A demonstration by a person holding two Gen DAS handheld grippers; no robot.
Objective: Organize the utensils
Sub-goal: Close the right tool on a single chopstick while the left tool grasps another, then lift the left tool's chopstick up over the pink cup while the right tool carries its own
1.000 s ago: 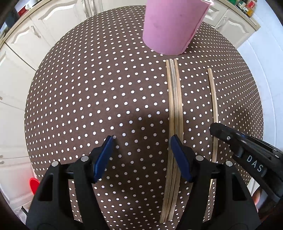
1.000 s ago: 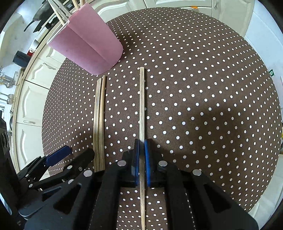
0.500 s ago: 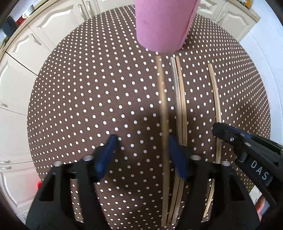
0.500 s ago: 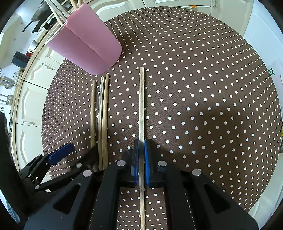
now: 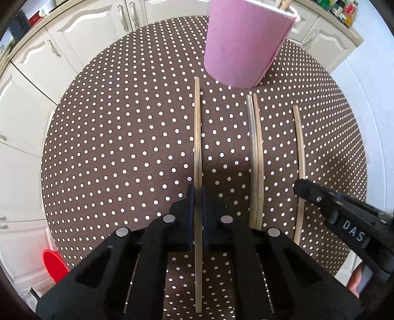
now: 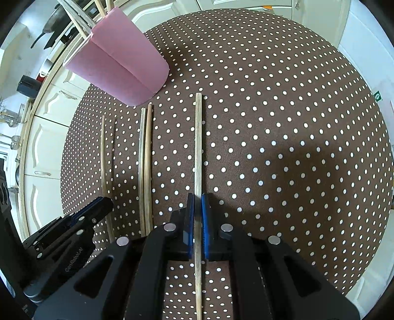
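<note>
My left gripper (image 5: 197, 194) is shut on a bamboo chopstick (image 5: 197, 137) that points toward the pink cup (image 5: 246, 44). Two more chopsticks (image 5: 254, 160) lie side by side on the dotted cloth to its right. Further right, my right gripper (image 5: 299, 183) holds a fourth chopstick (image 5: 300, 147). In the right wrist view my right gripper (image 6: 198, 197) is shut on that chopstick (image 6: 198, 142). There the pair (image 6: 145, 160) lies to its left, then the left gripper (image 6: 104, 200) with its chopstick (image 6: 104, 157). The pink cup (image 6: 118, 66) has several sticks (image 6: 78, 14) poking out of it.
The round table (image 6: 295, 110) wears a brown cloth with white dots, and its edge curves close on all sides. White kitchen cabinets (image 5: 37, 98) surround it. A red object (image 5: 54, 265) sits beyond the table's edge at lower left. Fingers of a hand (image 5: 354, 280) show at lower right.
The left gripper's jaws went from wide open to shut on one chopstick of the group of three, and that stick now sits well left of the other two. The right gripper has not moved.
</note>
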